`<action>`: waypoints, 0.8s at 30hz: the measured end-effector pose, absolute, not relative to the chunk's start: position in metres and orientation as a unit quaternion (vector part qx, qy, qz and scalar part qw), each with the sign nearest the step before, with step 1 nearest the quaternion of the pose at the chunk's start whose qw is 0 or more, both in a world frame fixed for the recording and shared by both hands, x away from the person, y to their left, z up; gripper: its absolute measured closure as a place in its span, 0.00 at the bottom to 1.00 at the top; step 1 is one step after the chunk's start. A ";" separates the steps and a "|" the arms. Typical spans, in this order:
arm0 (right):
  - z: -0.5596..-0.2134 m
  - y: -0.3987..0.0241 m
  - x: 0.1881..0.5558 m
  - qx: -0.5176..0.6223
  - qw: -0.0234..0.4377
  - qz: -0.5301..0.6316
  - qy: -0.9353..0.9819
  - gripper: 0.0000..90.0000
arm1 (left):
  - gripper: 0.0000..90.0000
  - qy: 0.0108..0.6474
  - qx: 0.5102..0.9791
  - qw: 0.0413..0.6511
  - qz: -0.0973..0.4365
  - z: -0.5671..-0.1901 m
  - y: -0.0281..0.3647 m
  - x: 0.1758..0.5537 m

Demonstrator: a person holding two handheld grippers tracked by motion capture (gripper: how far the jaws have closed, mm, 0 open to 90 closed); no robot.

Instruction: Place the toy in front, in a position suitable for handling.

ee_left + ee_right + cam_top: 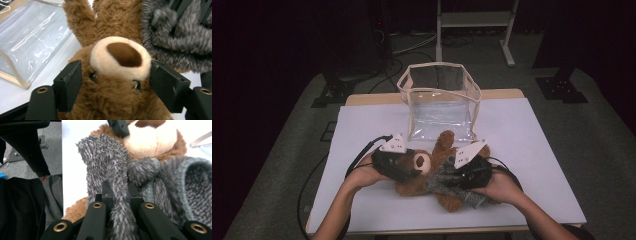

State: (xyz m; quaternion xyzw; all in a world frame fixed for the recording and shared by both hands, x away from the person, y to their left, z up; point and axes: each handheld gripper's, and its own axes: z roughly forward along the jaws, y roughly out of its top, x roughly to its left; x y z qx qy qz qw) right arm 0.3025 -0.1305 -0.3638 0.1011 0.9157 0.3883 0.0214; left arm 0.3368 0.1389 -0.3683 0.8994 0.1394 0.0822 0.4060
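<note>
A brown teddy bear (412,189) lies on its back on the white table (532,150), its pale muzzle (120,55) facing up. My left gripper (414,167) has its jaws on either side of the bear's head, and both pads (71,82) touch the fur at the cheeks. A grey fuzzy garment (452,189) is draped over the bear's body. My right gripper (121,192) is shut on a fold of this grey garment (105,157), with the fabric pinched between its jaws. In the right gripper view, the bear's muzzle (150,140) shows beyond the fabric.
A clear plastic bag with beige trim (439,100) stands open just behind the bear, and its wall (32,45) lies close to the bear's raised paw. Cables trail off the table's left edge. A metal stand's legs (474,30) rise behind the table.
</note>
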 end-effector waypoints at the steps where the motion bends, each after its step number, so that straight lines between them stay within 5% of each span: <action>1: -0.364 -0.131 0.302 0.101 0.021 0.388 0.916 0.90 | 0.35 0.139 0.899 0.406 0.082 -0.368 0.139 0.337; 24: -0.346 -0.127 0.330 0.119 0.043 0.379 0.917 0.89 | 0.37 0.118 0.899 0.417 0.067 -0.375 0.143 0.330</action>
